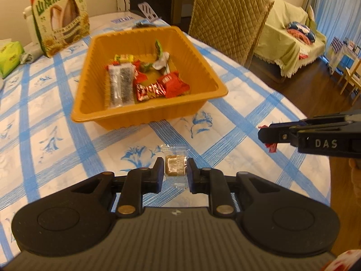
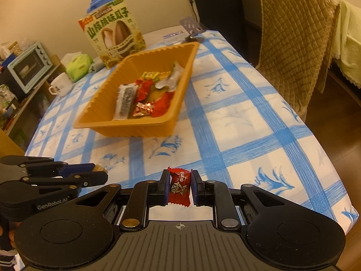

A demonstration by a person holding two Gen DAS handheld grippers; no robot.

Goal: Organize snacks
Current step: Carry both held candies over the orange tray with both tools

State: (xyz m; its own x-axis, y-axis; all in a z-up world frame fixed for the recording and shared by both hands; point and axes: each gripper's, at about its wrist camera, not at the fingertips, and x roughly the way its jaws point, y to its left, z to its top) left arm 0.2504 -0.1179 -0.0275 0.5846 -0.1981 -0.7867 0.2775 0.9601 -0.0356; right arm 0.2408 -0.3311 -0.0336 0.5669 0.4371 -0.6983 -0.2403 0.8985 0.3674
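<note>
both grippers gripping snacks near the orange tray
left gripper jaws are clamping a clear-wrapped snack; right gripper jaws are clamping a red candy.

Matt black plastic on the left gripper, brass-coloured metal rivets at the pivots. Clear, crinkly film around the brown snack. Glossy red foil wrapper between the right gripper pads. Smooth ribbed orange plastic tray. Woven checked cloth over the table. Quilted fabric on the chair.
</note>
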